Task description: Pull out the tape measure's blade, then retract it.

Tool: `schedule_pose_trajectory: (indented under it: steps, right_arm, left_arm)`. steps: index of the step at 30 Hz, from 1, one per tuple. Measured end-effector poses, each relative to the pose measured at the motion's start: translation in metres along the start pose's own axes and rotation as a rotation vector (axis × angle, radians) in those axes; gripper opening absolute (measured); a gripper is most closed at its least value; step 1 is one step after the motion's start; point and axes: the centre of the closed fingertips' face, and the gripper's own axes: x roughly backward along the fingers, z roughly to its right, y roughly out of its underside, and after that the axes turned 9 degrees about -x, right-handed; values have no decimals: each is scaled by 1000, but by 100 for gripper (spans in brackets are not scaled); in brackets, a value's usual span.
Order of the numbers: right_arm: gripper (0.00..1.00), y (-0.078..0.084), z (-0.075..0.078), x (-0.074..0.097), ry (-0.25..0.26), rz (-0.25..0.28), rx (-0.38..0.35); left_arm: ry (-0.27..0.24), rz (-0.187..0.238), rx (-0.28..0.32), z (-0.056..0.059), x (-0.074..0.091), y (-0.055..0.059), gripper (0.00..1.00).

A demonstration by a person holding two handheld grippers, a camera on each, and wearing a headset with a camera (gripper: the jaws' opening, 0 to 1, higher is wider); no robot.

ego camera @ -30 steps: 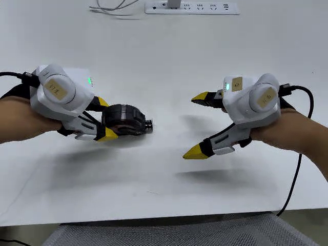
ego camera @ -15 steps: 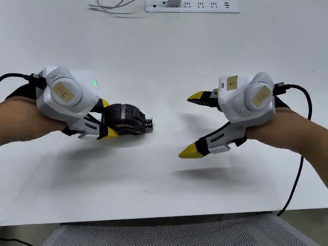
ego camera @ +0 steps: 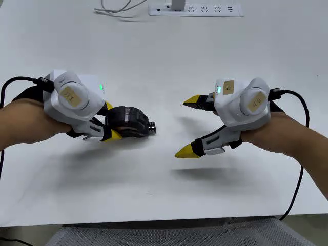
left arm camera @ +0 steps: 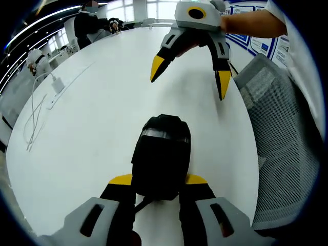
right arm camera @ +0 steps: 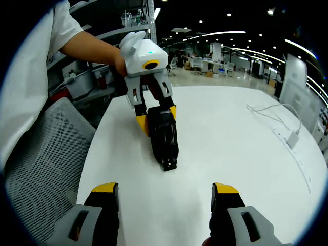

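"Black tape measure (ego camera: 129, 121): state its position," says the checker.

"It rests on the white table (ego camera: 164, 61), on the person's left side, between the yellow-tipped jaws of the left gripper (ego camera: 111, 121). The jaws are clamped against both flanks of the case. The blade is wound fully into the case, and its hook (ego camera: 151, 127) sits at the case mouth, pointing toward the right gripper (ego camera: 182, 128)."

"Right gripper condition?"

"Jaws spread wide, with nothing between them. The gripper is held over the table, casting a shadow on the surface below, and is well apart from the tape measure. Both tips aim at the case mouth. In the right gripper view the case lies straight ahead, centred between the two jaws. In the left gripper view the right gripper faces back from beyond the case."

"Hands?"

"One hand grips each gripper body from behind. A black lead (ego camera: 300, 154) runs from the right gripper along the forearm and off the near table edge."

"Surroundings?"

"A white power strip (ego camera: 195, 9) lies at the far edge of the table — a plug is seated in it, and a white cable (ego camera: 115, 7) lies beside it. A grey mesh chair (ego camera: 169, 236) stands at the near edge."
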Motion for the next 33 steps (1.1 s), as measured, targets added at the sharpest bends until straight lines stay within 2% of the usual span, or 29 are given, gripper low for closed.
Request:
schedule_pose_trajectory:
  steps: [5,10,13,18,33]
  right_arm:
    - [65,-5,2,-11,-6,17,13]
    - [60,-7,2,-25,-28,27,23]
    - [57,-9,0,-32,-40,22,32]
    - [52,-14,0,-41,-49,30,37]
    - [38,-20,7,-52,-55,48,54]
  left_arm:
    - [5,-7,-3,0,0,0,28]
    - [-16,-13,4,-1,-1,2,28]
    - [-33,5,16,-2,-1,3,28]
    - [-34,7,15,-3,-2,3,28]
    - [-18,-1,4,-2,-3,3,28]
